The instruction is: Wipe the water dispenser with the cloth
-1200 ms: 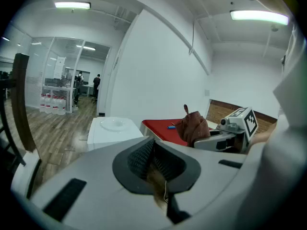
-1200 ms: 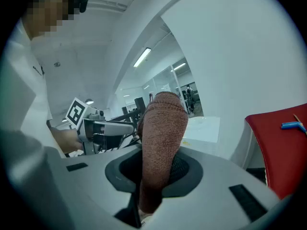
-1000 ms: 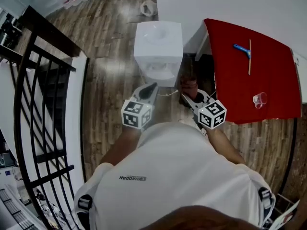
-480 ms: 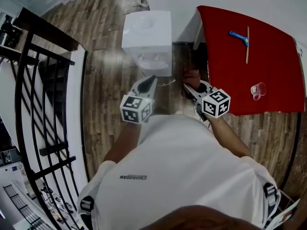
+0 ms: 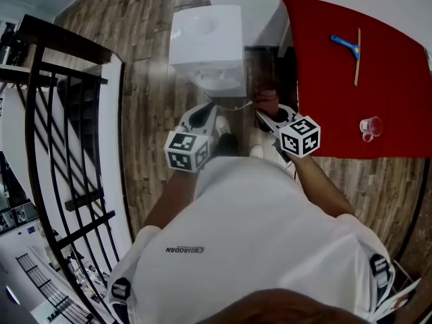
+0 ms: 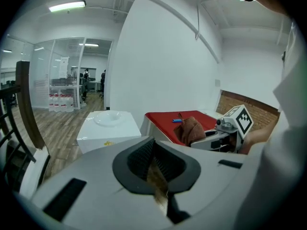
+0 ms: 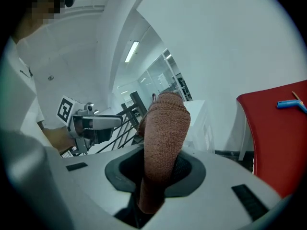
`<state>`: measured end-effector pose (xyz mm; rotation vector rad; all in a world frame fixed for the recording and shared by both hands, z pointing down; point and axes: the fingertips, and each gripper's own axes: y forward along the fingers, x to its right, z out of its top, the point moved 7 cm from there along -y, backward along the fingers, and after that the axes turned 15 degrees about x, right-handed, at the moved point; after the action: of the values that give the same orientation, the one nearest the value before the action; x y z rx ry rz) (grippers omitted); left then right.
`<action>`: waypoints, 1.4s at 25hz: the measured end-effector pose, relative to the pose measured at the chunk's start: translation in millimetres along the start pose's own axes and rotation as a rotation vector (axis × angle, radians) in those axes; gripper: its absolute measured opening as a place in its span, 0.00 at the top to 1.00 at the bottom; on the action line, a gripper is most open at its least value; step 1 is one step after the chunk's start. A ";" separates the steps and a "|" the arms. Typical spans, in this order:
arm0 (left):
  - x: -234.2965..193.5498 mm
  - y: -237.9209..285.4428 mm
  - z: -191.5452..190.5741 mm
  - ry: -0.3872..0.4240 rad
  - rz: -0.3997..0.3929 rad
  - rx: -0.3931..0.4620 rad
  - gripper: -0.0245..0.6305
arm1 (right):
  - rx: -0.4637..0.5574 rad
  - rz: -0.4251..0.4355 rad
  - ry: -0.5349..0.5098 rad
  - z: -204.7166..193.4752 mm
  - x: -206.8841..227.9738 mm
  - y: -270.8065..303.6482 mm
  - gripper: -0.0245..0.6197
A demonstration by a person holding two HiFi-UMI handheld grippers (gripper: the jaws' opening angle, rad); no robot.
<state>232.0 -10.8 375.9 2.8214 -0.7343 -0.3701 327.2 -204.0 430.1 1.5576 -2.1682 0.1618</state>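
The white water dispenser (image 5: 206, 42) stands on the wood floor against the wall, its top basin facing up. A brown cloth (image 5: 267, 102) is bunched in my right gripper (image 5: 264, 117), which is shut on it just right of the dispenser's front. In the right gripper view the cloth (image 7: 165, 138) stands up out of the jaws. My left gripper (image 5: 204, 113) is shut and holds nothing, a short way in front of the dispenser (image 6: 108, 128). Neither gripper touches the dispenser.
A red table (image 5: 351, 79) stands right of the dispenser with a blue squeegee (image 5: 345, 46) and a clear cup (image 5: 370, 127) on it. A black railing (image 5: 61, 113) runs along the left. The person's shoes (image 5: 224, 132) show between the grippers.
The view has shifted and the dispenser sits higher in the picture. Both grippers keep the same pose and grip. A shoe now shows between them.
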 end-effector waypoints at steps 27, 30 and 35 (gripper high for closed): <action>-164.2 115.4 4.1 0.155 -0.357 -0.246 0.96 | -0.487 -0.185 -1.036 105.1 142.5 239.5 0.85; -172.7 110.7 -1.7 0.105 -0.323 -0.240 0.96 | -0.512 -0.177 -0.997 117.5 169.8 265.8 0.85; -179.5 111.1 -3.5 0.067 -0.242 -0.235 0.96 | -0.569 -0.185 -0.971 142.1 220.2 308.2 0.85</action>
<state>31.4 -15.6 441.6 2.6865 -0.3119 -0.3699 -54.3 -337.1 451.4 1.6147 -2.3288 -1.4024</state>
